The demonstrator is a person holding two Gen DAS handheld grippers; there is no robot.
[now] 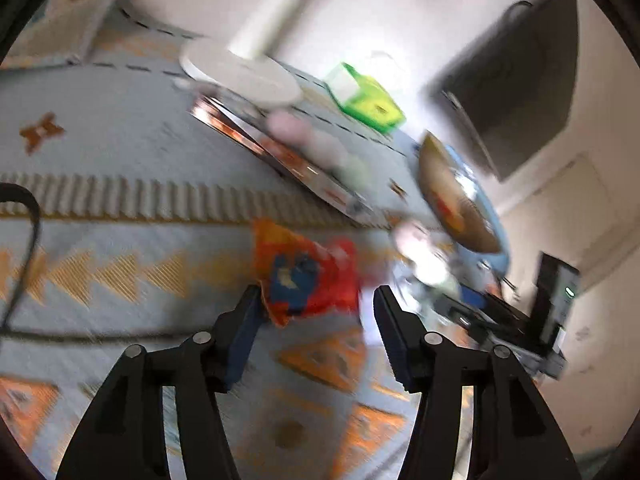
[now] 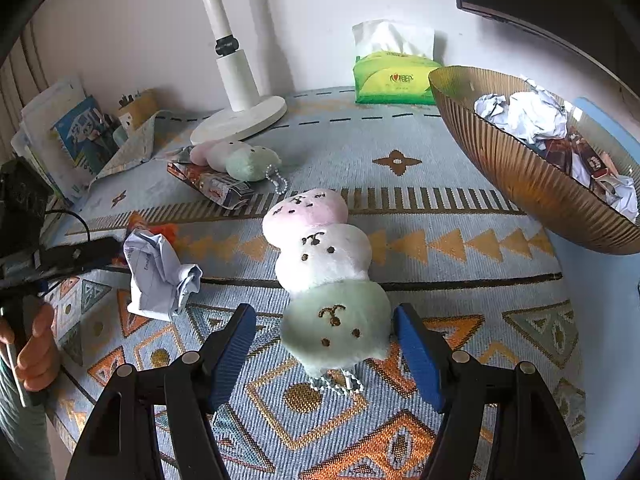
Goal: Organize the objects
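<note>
Pastel plush toy of three stacked balls, pink, white and green (image 2: 326,276), lies on the patterned counter cloth (image 2: 460,280), its green end between the open right gripper (image 2: 325,354); embroidered faces and a bead chain show.

Left gripper (image 1: 316,308), open, flanks a blurred orange-red snack packet (image 1: 306,276).

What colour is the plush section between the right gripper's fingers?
Pale mint green, on the three-part plush toy; it shows best in the right wrist view.

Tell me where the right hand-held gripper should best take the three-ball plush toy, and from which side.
Probably the green end ball, approached from above at the near end: the plush toy lies lengthwise away from the right hand-held gripper, whose open fingers already flank this ball's soft, narrow sides.
</note>
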